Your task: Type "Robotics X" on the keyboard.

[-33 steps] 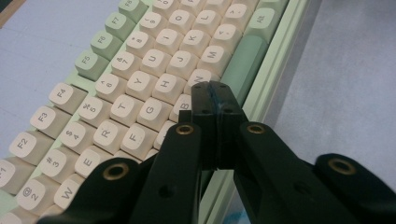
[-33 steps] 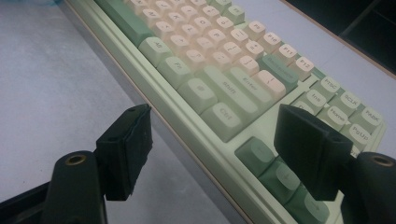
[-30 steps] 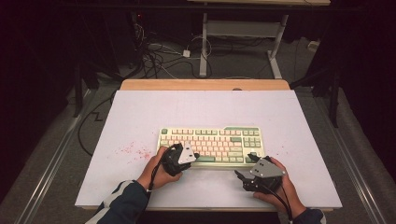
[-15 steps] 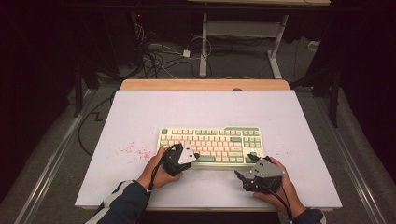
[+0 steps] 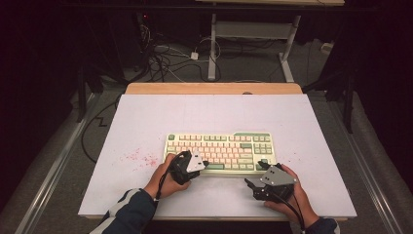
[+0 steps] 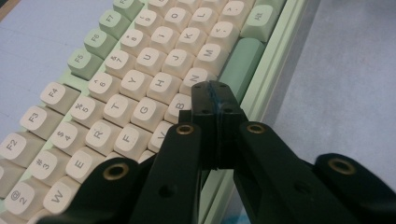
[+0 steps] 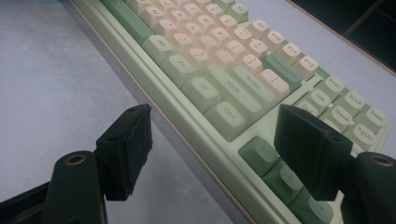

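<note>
Under the tip of the left gripper sit the cream keys of the pale green plastic keyboard. Its two black jaws are pressed tight together and hold nothing; the tip hovers by the B key, beside the long green space bar. It looks ready to push a key, so the pressing seems only begun. Off to its side, the right gripper waits with jaws wide apart and empty, near the keyboard's arrow-key corner on the white table.
</note>
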